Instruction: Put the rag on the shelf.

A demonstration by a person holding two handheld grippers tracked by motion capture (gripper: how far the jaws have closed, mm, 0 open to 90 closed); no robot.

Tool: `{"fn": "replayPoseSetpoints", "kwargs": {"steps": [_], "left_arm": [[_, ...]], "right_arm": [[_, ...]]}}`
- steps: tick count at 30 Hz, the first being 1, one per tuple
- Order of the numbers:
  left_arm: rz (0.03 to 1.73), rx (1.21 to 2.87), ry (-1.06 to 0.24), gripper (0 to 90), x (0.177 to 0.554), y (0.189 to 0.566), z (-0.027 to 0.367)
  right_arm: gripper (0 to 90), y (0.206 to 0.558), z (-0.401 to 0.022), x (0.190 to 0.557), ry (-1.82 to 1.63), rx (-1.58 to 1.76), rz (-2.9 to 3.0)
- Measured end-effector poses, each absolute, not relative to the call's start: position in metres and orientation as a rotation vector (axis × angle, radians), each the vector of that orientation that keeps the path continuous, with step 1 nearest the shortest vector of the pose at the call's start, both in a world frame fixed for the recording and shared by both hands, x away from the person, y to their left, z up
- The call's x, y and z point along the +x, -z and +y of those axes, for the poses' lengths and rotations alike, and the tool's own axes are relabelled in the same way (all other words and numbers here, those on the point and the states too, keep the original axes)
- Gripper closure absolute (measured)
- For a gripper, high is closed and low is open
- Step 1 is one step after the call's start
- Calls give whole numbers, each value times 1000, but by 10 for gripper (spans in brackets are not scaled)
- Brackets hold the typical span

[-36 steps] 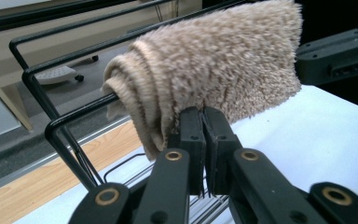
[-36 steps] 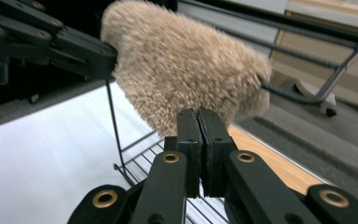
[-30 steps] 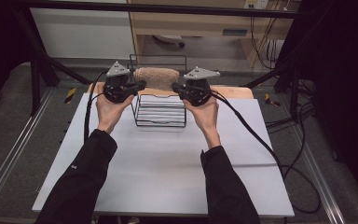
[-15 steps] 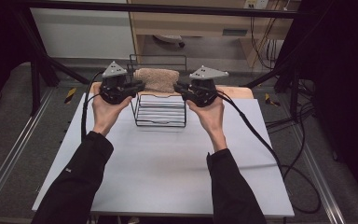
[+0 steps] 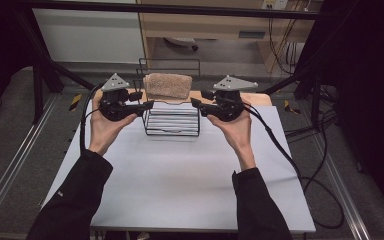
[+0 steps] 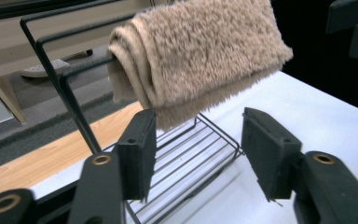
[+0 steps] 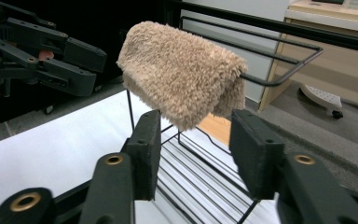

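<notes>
Since the earlier frame, both hands have drawn apart from the wire rack [image 5: 172, 120] and their jaws have just been opening, with nothing left between them. We see the left gripper [image 5: 149, 104] and the right gripper [image 5: 196, 104] now flanking the rack at the far edge of the white table [image 5: 180, 185], each spread and empty, their tips near the rack's sides but off the folded beige towel [image 5: 168, 85]. The towel hangs draped over the rack's top rail, at the middle of the table's far edge, beside a strip of wooden board [image 5: 260, 98]. In the left gripper view the towel [image 6: 196, 51] sits just above and beyond the open jaws; in the right gripper view the towel [image 7: 182, 70] hangs likewise, clear of the pads. We judge the release to be the step in hand: to do it well, we would back both grippers straight outward, level, keeping the pads from snagging the pile or nudging the light rack. The towel's long axis runs left to right along the rail, parallel to the far edge, its folded ends pointing toward each gripper.
</notes>
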State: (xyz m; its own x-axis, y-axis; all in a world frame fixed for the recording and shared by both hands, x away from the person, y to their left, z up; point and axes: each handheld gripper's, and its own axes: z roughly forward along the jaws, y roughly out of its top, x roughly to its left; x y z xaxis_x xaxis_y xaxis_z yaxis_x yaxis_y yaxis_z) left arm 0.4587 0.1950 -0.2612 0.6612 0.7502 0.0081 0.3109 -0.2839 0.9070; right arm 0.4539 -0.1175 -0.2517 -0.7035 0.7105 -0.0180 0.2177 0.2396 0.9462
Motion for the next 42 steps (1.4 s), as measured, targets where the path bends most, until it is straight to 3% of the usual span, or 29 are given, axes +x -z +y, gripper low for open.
{"fn": "replayPoseSetpoints", "kwargs": {"steps": [12,18,27,42], "left_arm": [[839,1898,-521,202,438,281,209],[861,1904,-517,115,432,294,217],[877,1917,-502,68,417,319,227],[900,1929,-458,69,395,366,236]], "right_arm": [[226,264,-149,437,-1458,918,2074],[130,273,-165,432,-1451,968,2087],[70,297,-183,420,-1452,996,2104],[7,347,-205,401,-1427,1063,2170]]}}
